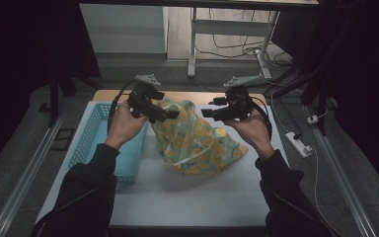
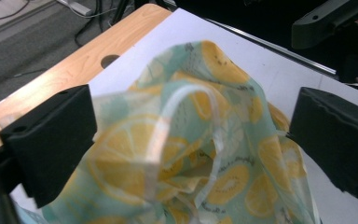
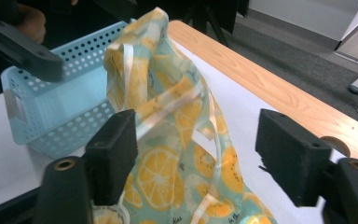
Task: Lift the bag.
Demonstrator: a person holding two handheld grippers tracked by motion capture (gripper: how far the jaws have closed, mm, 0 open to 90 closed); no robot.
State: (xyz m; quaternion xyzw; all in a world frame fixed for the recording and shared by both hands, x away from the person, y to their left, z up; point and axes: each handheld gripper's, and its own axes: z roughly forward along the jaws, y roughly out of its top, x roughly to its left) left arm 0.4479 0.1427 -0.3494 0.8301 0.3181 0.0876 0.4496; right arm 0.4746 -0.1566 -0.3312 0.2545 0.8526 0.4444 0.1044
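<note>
Both the left gripper (image 1: 170, 114) and right gripper (image 1: 206, 112) have jaws released around the lemon-print bag (image 1: 197, 140) standing on the bench (image 1: 197, 195), so regripping it looks next.

The person wears dark long sleeves (image 1: 91, 185) on both arms. Each gripper, left gripper (image 1: 170, 115) and right gripper (image 1: 206, 112), is black, with blocky matte jaws, a grey three-cornered plate (image 1: 148, 79) on top and a black cable (image 1: 117, 98) trailing behind it.
</note>
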